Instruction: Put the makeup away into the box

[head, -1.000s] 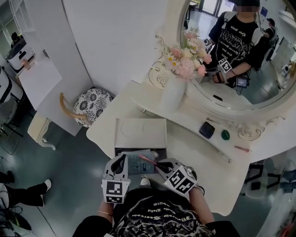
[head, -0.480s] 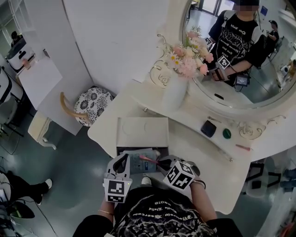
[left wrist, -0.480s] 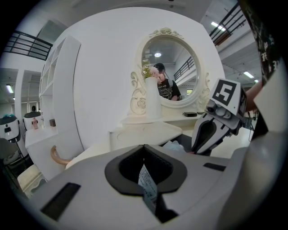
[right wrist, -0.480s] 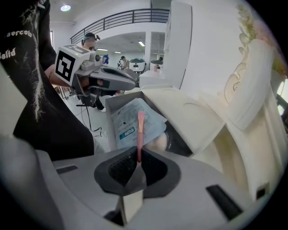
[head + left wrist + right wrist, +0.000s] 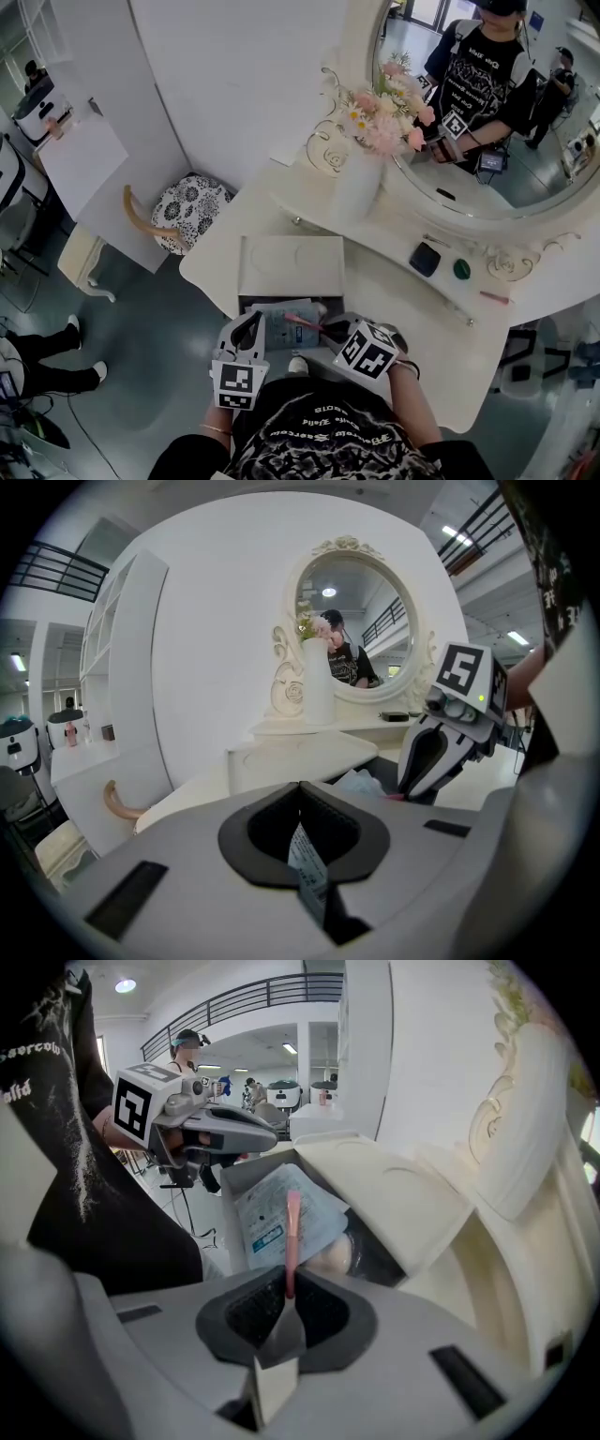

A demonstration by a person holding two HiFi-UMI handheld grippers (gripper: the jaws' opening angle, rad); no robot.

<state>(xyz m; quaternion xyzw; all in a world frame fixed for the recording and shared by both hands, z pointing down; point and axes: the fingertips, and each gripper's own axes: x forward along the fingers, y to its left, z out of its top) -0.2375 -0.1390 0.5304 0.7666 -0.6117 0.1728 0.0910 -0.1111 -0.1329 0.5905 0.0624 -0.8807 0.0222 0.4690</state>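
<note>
Right tongs (image 5: 288, 1296) clamped on a thin pink brush (image 5: 291, 1237), tipped a touch steeper than a second ago. Otherwise little has shifted. The brush tip hangs over the open box (image 5: 289, 267), above a sachet (image 5: 267, 1218). Left tongs (image 5: 300, 789) closed, empty, beside the box. Likely near release. Dark compact (image 5: 425, 259) and green pot (image 5: 461, 270) wait on the worktop (image 5: 394, 300).

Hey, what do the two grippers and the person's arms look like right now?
The left gripper and right gripper have light grey shells with black-lined jaws. Each carries a white cube printed with black square markers. The person wears a short-sleeved black T-shirt with white lettering.
</note>
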